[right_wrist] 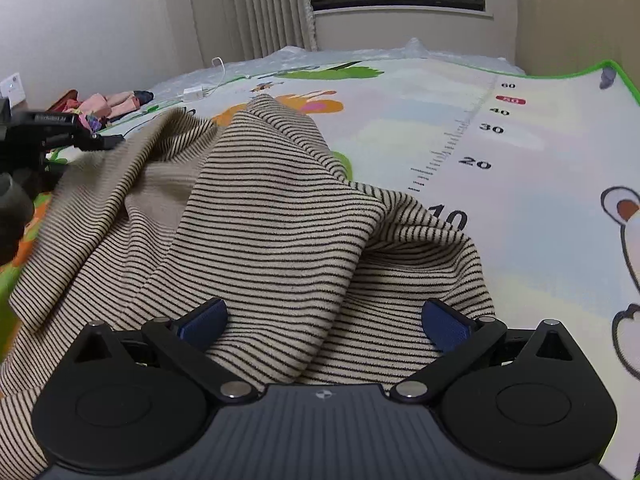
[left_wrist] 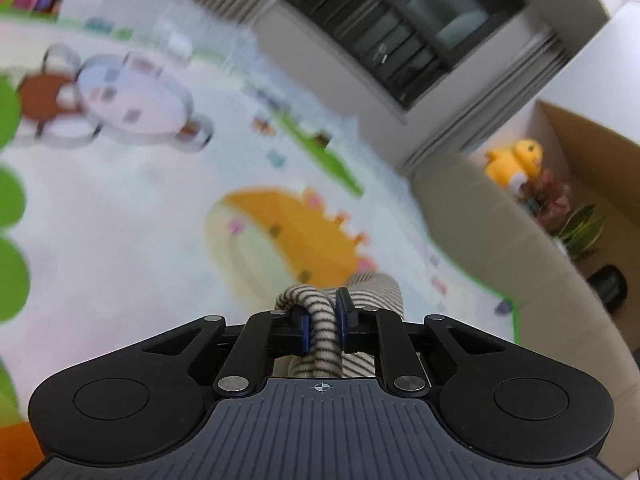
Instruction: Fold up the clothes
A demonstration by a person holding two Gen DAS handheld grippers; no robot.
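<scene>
Left gripper point(left_wrist: 323, 322) clamped tight on a bunched fold of the striped garment point(right_wrist: 256, 216), lifted above the play mat point(right_wrist: 500, 152). Right gripper point(right_wrist: 324, 322) spread wide, holding nothing, fingers straddling the cloth heaped on the mat.

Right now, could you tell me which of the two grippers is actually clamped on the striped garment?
The left gripper: its blue pads pinch a bunched fold of the striped garment. The right gripper is spread wide, with fabric lying loose between its fingers.

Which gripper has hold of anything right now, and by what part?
The left gripper pinches a bunched fold of the beige black-striped knit garment; which part cannot be told. The right gripper is open over it, holding nothing.
</scene>
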